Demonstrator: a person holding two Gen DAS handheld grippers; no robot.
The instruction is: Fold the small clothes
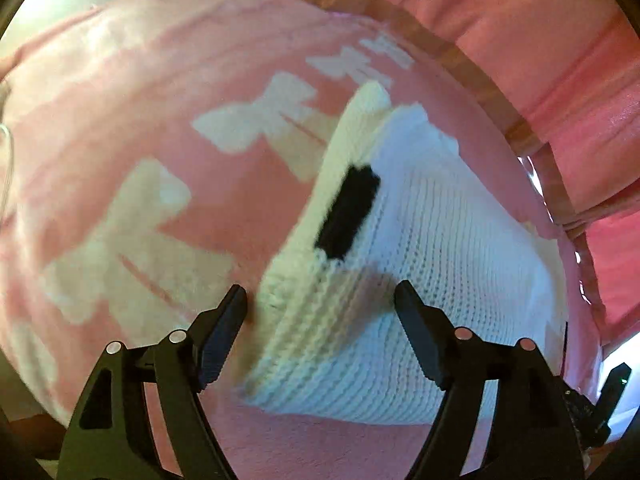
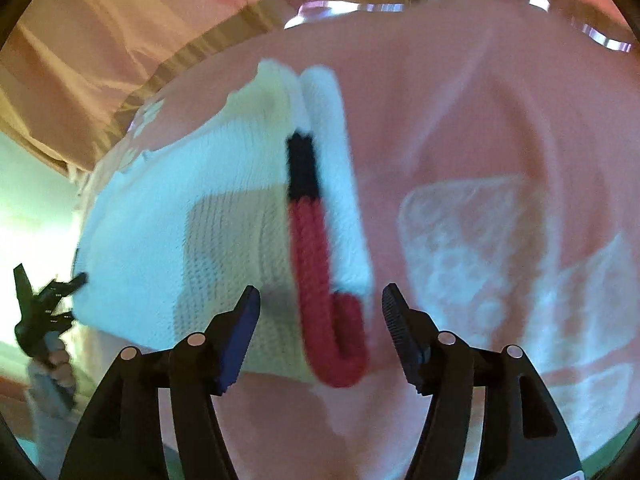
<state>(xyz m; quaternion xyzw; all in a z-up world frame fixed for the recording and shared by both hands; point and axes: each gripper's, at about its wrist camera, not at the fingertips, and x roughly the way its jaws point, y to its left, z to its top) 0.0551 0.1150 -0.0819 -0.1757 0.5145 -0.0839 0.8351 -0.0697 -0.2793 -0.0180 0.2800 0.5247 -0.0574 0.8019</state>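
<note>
— On the pink bow-print blanket (image 1: 168,128) lies the white knit garment (image 1: 432,240), doubled over, its red and black trim (image 2: 320,280) along one edge.
— So one fold is made?
— It looks so, though blur hides the layers. The left gripper (image 1: 320,296) and right gripper (image 2: 320,300) hover over opposite edges, jaws apart, gripping nothing.
— What's left?
— Likely another fold, then smoothing

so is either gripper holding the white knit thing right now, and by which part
Nothing is held. The left gripper and right gripper both stand open above the white knit garment, which lies on the pink blanket; no pad presses on it.
</note>
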